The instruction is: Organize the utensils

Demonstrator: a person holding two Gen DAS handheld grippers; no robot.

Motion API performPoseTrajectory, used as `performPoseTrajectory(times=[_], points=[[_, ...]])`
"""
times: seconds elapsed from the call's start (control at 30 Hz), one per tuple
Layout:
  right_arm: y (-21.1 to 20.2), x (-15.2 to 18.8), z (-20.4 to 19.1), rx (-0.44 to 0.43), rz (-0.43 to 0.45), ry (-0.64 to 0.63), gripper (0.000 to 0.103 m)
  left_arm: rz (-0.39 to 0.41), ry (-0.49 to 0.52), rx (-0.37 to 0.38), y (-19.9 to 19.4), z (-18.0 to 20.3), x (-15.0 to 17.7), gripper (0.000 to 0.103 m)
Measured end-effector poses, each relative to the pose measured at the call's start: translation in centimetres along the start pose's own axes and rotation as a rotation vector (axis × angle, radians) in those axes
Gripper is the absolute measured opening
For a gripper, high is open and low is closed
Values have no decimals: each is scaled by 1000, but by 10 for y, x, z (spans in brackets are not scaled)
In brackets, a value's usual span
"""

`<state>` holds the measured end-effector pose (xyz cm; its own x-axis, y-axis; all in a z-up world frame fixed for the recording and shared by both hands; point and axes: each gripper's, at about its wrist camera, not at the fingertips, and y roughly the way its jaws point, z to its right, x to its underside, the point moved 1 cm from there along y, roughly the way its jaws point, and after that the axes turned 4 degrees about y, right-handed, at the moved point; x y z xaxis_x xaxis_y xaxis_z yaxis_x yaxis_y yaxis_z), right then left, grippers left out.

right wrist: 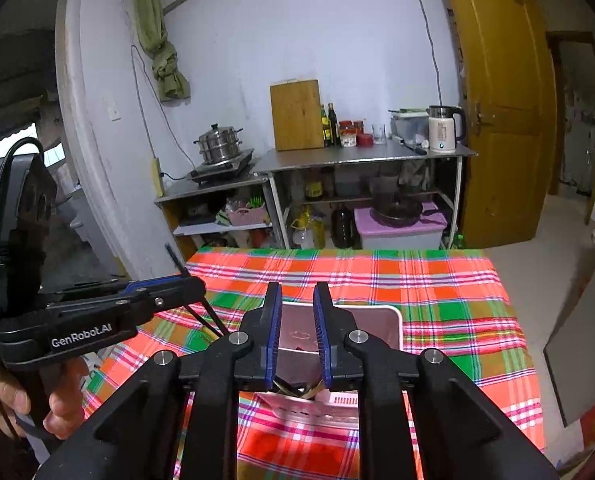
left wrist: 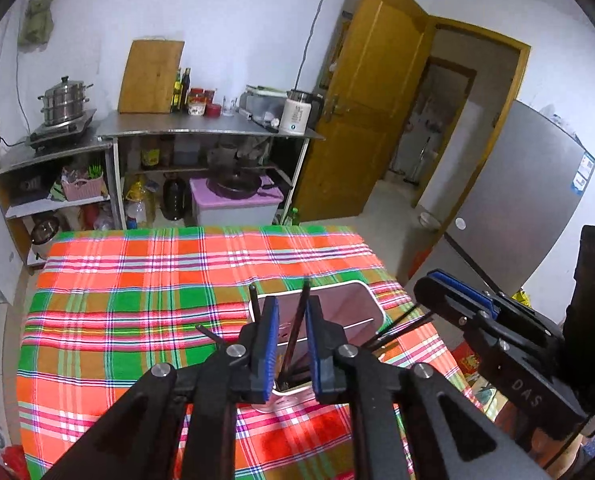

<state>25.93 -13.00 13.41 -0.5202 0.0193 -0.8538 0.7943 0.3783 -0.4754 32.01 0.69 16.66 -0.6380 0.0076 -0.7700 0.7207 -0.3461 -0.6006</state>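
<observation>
Hovering side by side over the near edge of the desk (left wrist: 137,300), the left gripper (left wrist: 291,344) and right gripper (right wrist: 297,332) both show narrowly parted jaws gripping nothing. Just below stands the white utensil holder (left wrist: 361,300) on the plaid cloth, dark chopsticks (left wrist: 297,332) leaning out, one between the left jaws, seemingly untouched. Beyond, a steel counter (right wrist: 337,158) carries a kettle (right wrist: 443,128).
</observation>
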Motion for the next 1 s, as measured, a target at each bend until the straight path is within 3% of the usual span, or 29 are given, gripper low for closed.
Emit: performPoseTrajectory(times=[0.4, 0.53, 0.7, 1.0], points=[[-66, 21, 5, -3, 49, 20, 17, 63, 21, 6, -58, 21, 34, 20], [-83, 38, 5, -6, 55, 30, 17, 80, 30, 5, -72, 32, 59, 20], [-98, 67, 4, -10, 48, 47, 30, 74, 66, -35, -77, 48, 104, 20], [-113, 125, -3, 18, 21, 22, 30, 99, 56, -58, -82, 56, 169, 20]])
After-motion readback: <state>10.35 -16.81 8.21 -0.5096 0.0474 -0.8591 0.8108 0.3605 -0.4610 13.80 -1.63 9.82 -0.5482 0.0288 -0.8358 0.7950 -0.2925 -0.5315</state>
